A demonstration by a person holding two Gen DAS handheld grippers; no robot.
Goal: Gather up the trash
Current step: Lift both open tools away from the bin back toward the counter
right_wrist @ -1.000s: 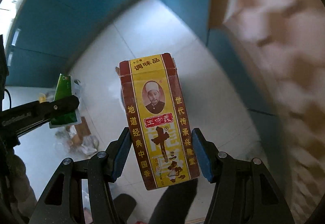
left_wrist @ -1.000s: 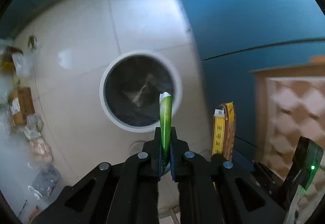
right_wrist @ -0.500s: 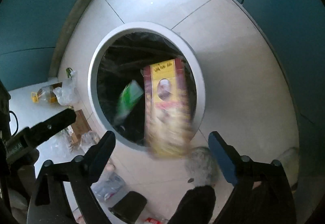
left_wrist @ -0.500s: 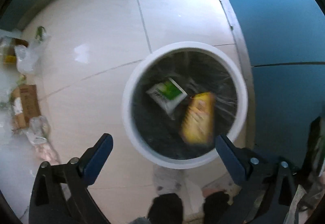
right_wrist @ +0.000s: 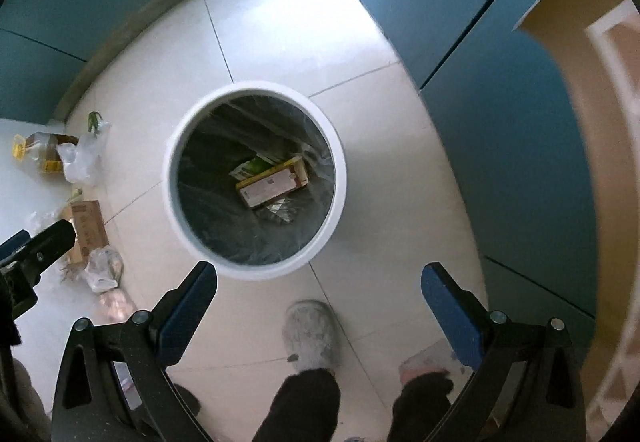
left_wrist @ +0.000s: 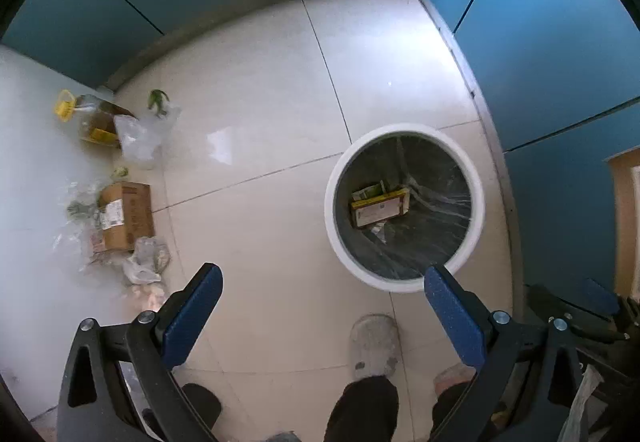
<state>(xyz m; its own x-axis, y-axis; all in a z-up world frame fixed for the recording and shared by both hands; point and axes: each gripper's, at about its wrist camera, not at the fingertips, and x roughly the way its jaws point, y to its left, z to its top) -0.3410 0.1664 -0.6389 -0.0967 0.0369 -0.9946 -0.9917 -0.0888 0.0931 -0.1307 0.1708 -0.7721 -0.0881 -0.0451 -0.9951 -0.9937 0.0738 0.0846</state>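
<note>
Bin [right_wrist: 256,266] holds the yellow box [right_wrist: 272,181] and green packet [right_wrist: 252,165]. Remaining trash on the floor, left: cardboard box [left_wrist: 126,215], bags [left_wrist: 146,262]. My left tongs [left_wrist: 320,318] and right tongs [right_wrist: 318,308] are both spread, empty. Next: swing left, go low, pinch one item squarely.

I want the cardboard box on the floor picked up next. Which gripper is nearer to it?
Left. The left gripper hangs open with the cardboard box just ahead to its left. The right gripper is open by the bin, with the left gripper between it and the box.
</note>
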